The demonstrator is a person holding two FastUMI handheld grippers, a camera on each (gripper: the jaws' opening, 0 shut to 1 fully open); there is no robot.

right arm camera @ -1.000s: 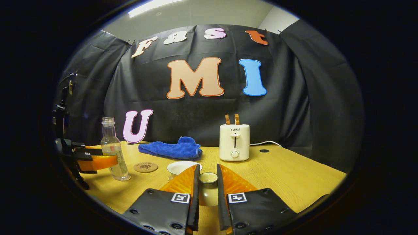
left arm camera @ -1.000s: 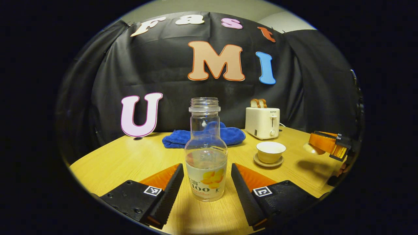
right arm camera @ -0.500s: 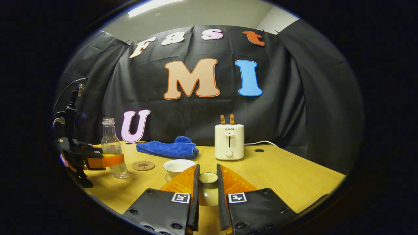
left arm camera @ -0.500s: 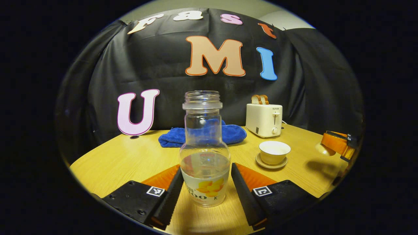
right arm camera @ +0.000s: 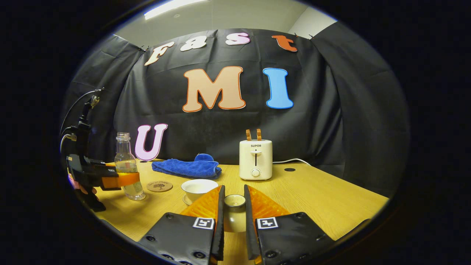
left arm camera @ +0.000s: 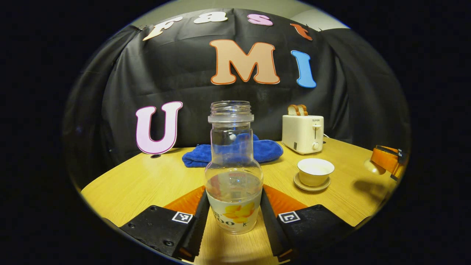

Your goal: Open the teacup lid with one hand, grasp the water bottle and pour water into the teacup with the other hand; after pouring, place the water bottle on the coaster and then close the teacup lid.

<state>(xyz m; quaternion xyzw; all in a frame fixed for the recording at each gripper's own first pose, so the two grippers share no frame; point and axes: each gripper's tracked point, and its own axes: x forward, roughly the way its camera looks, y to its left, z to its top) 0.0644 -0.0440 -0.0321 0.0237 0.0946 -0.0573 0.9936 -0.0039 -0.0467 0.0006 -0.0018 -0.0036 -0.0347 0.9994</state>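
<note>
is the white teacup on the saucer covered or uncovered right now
Uncovered. The white teacup on its saucer shows an open rim and bare inside, while the right gripper holds the small round lid between its fingers, away from the cup.

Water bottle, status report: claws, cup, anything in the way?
Left claw shut on water bottle, upright on table. Right claw holds teacup lid clear. Teacup open on saucer; pour path looks clear.
</note>
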